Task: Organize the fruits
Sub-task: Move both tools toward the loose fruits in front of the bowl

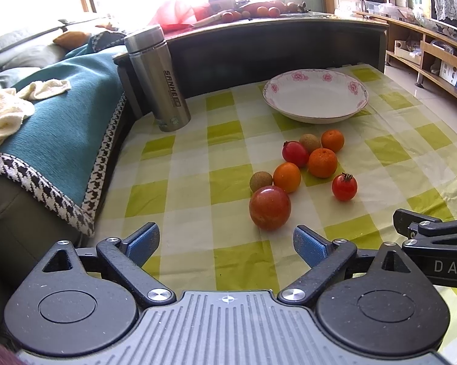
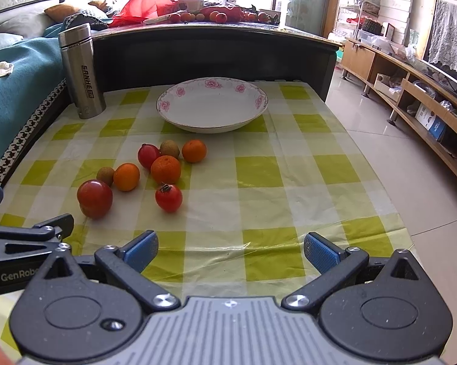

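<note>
Several small fruits lie loose on the green-checked tablecloth (image 1: 228, 261): a large red plum (image 1: 269, 207) (image 2: 94, 197), a stemmed cherry tomato (image 1: 344, 186) (image 2: 168, 197), oranges (image 1: 322, 162) (image 2: 165, 169), longans (image 1: 261, 181) (image 2: 105, 175) and another red fruit (image 1: 295, 153) (image 2: 148, 155). Behind them stands an empty white plate with pink flowers (image 1: 315, 95) (image 2: 212, 103). My left gripper (image 1: 226, 243) is open, just short of the plum. My right gripper (image 2: 230, 251) is open over bare cloth, right of the fruits. Nothing is held.
A steel thermos (image 1: 158, 77) (image 2: 81, 71) stands at the back left. A dark raised counter (image 2: 213, 51) walls the far side. A sofa with a teal blanket (image 1: 61, 127) borders the left edge. The table's right edge drops to a tiled floor (image 2: 395, 158).
</note>
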{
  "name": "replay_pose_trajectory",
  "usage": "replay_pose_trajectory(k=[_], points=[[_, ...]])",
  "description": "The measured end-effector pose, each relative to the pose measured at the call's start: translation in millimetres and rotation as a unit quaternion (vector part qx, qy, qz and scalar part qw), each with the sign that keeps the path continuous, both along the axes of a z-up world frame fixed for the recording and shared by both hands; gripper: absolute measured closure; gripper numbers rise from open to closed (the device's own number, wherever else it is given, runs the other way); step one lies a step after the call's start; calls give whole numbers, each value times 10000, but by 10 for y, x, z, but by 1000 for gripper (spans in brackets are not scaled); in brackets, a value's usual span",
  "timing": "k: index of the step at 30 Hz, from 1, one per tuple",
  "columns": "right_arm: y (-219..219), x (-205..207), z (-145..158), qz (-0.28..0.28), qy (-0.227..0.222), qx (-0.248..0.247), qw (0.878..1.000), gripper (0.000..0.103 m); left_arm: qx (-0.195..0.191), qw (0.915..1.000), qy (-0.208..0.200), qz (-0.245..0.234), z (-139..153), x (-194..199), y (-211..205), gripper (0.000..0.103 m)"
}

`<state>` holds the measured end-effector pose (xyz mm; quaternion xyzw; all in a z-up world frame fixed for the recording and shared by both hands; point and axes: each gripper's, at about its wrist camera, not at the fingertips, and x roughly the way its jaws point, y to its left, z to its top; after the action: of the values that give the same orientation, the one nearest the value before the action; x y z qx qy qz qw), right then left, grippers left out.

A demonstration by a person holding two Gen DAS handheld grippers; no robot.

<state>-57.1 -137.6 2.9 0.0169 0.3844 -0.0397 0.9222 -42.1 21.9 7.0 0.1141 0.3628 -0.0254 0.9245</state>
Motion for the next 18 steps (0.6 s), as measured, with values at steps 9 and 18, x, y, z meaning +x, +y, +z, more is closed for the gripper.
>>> replay_pose_trajectory(k=[9, 18], points=[[8, -4, -16, 25, 29, 20, 10000, 0, 8, 10000, 6, -2, -17, -4, -4, 7], [30, -5, -33, 85, 59, 31, 9999, 0, 22, 10000, 10, -19, -41, -30, 17, 8]])
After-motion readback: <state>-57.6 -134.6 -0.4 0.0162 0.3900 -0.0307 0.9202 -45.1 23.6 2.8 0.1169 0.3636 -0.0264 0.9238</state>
